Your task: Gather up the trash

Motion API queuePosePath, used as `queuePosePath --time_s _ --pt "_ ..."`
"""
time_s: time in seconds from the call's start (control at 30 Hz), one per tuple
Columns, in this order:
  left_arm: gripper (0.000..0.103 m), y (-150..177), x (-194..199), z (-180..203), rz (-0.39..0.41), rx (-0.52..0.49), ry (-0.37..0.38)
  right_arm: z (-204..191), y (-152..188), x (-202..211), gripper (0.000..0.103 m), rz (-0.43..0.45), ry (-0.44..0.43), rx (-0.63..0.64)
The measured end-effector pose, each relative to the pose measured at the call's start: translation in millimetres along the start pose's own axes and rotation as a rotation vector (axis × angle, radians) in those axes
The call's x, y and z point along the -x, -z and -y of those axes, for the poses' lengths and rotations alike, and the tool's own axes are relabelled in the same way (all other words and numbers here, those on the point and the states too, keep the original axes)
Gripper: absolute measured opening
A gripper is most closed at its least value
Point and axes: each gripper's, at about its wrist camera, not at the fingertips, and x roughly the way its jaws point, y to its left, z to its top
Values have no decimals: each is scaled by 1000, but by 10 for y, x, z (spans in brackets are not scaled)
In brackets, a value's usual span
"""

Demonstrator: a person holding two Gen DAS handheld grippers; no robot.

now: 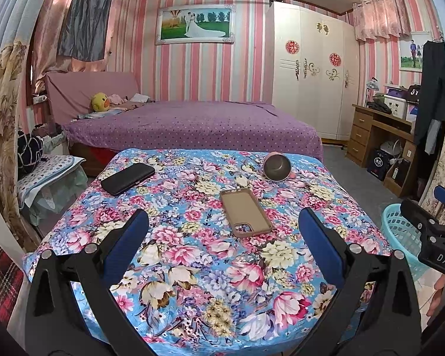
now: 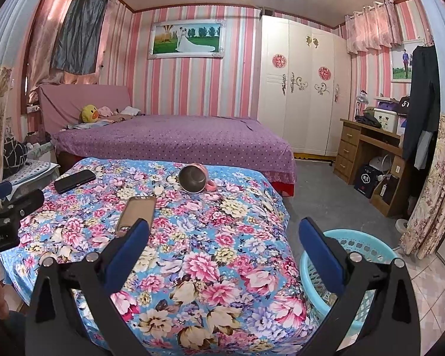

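Both grippers, left [image 1: 222, 234] & right [image 2: 224, 237], hang wide apart w/ nothing held. I see no obvious trash; tipped cup [image 1: 277, 167], phone case [image 1: 246, 212] & black phone [image 1: 127, 178] lie on the floral table [image 1: 192, 281], basket [image 2: 356, 252] at its right. I'd take the cup by its rim w/ right, then drop it straight into the basket.

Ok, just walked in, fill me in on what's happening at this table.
A person holds two grippers above a table with a floral cloth, and neither grips anything. The left gripper and right gripper are both open. On the cloth lie a black phone, an empty phone case and a pink mug tipped on its side. A blue basket stands on the floor beside the table, on the right gripper's side.
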Motion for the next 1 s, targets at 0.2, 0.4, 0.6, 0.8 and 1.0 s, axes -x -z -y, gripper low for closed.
queuePosePath --time_s 0.2,0.4,0.6,0.8,1.0 --pt "98 -1 -8 2 -5 -1 1 4 -1 -10 99 1 -1 -4" --pt "98 -4 -5 3 -4 0 1 -7 -13 -11 99 11 -1 -1" --pt "98 -1 -6 6 -3 -5 1 -9 -8 -1 99 13 -2 -3" --pt "98 -3 2 17 -1 -8 -2 -8 -8 2 99 14 -3 -4" --pt "98 -4 9 24 1 -11 -5 -7 -8 4 99 14 -3 -5"
